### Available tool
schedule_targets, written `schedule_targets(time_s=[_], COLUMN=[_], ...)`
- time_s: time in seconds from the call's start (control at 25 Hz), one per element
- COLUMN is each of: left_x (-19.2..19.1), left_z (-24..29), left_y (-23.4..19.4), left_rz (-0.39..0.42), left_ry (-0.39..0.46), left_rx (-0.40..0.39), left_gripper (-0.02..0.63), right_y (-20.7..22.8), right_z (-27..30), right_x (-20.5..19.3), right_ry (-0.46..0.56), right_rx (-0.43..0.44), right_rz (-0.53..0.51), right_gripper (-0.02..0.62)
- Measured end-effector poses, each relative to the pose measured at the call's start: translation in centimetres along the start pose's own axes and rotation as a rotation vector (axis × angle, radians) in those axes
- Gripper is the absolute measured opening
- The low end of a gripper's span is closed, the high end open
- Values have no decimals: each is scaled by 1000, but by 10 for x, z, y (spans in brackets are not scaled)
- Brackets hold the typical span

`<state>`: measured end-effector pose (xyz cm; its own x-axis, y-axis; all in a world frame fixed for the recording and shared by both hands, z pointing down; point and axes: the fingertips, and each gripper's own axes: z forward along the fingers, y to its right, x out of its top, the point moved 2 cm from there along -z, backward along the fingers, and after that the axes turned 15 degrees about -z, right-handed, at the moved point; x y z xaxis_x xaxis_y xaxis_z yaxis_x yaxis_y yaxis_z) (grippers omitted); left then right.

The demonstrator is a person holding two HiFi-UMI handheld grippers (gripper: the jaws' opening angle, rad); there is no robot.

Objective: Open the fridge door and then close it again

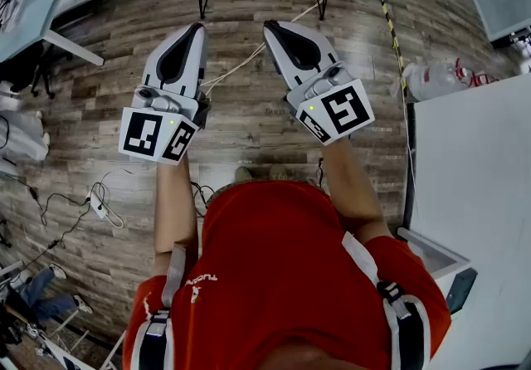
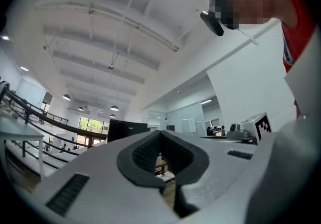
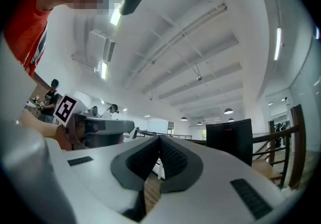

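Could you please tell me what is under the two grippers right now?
Wooden plank floor, with a pale cable crossing it between the left gripper and right gripper. The floor directly below each is covered.

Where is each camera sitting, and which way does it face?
Head view: on the person's head, facing steeply down at the floor; shows red shirt, forearms, left gripper, right gripper.
Left gripper view: on the left gripper, facing upward past its shut jaws at the ceiling; red shirt at right.
Right gripper view: on the right gripper, likewise upward, jaws shut; red shirt at left.
Shared: ceiling in both gripper views.
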<state>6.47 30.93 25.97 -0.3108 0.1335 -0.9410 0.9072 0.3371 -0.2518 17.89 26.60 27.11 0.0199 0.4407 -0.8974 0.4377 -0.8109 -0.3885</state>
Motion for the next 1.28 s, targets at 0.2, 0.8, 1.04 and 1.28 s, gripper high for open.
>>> schedule_targets(time_s=[0.2,0.8,1.04,1.28], left_x=[5,7,3,4], left_z=[-5,-15,32,119], left_y=[-29,-116,-165,-227], left_rz=[-12,-77,-51,-34], left_ry=[2,-3,-19,-32], left_rx=[-10,-16,-2,9], left_gripper=[9,9,9,9], right_y=[-11,-25,9,87], right_z=[26,90,142,206], right_x=[-3,-21,-53,-95], right_ry=[-5,-34,-9,6], right_rx=[-1,-36,-23,-38], right_rz=[-1,22,10,1], right_gripper=[25,25,25,25])
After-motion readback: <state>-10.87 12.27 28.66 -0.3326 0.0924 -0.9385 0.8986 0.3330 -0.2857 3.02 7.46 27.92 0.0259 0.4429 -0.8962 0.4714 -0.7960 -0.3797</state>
